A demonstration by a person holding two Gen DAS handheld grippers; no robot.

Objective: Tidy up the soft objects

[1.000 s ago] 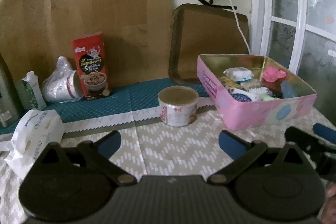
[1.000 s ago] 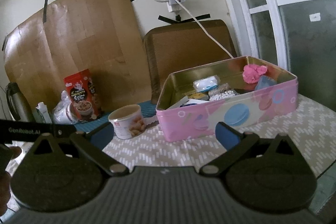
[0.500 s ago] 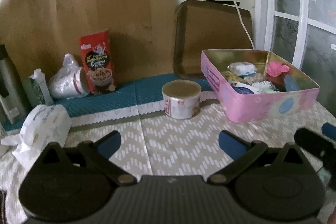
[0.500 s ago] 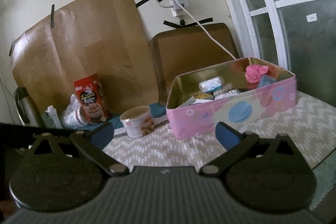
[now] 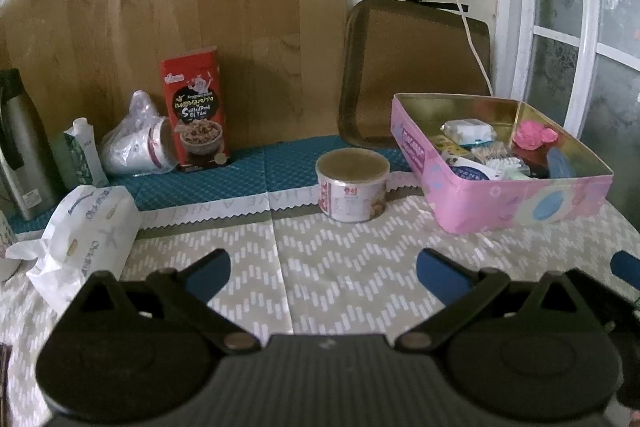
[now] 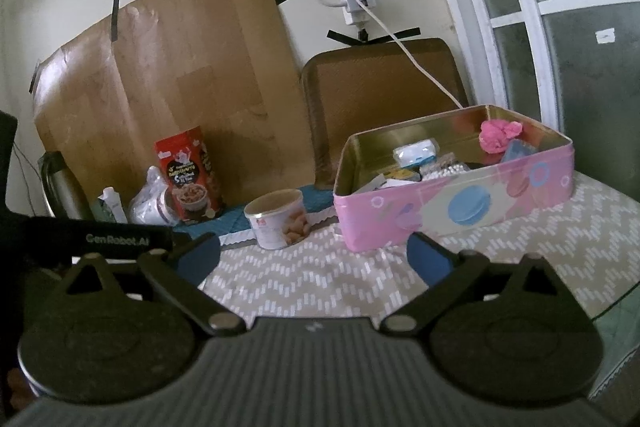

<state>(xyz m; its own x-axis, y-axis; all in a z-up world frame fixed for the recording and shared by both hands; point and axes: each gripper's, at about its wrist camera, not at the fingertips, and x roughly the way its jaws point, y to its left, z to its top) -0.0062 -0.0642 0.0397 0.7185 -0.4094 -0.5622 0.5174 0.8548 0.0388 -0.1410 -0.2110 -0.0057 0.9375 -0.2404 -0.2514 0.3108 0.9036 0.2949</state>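
A pink tin box [image 5: 516, 205] stands open on the table at the right, also in the right wrist view [image 6: 460, 205]. Inside lie a pink soft object [image 5: 534, 135] [image 6: 498, 135], a white packet [image 5: 468, 130] [image 6: 414, 153] and other small items. My left gripper [image 5: 323, 270] is open and empty, back from the box over the patterned cloth. My right gripper [image 6: 314, 253] is open and empty, in front of the box. A white tissue pack [image 5: 90, 227] lies at the left.
A round snack can [image 5: 352, 186] [image 6: 279, 213] stands left of the box. A red snack box [image 5: 196, 109], a bagged cup [image 5: 138, 147], a carton [image 5: 80, 151] and a flask [image 5: 22, 143] line the back. A brown tray [image 5: 412, 67] leans on the wall.
Both grippers have drawn back and up from the box, which now looks farther off. Both stay open and empty. Nothing on the table has moved.
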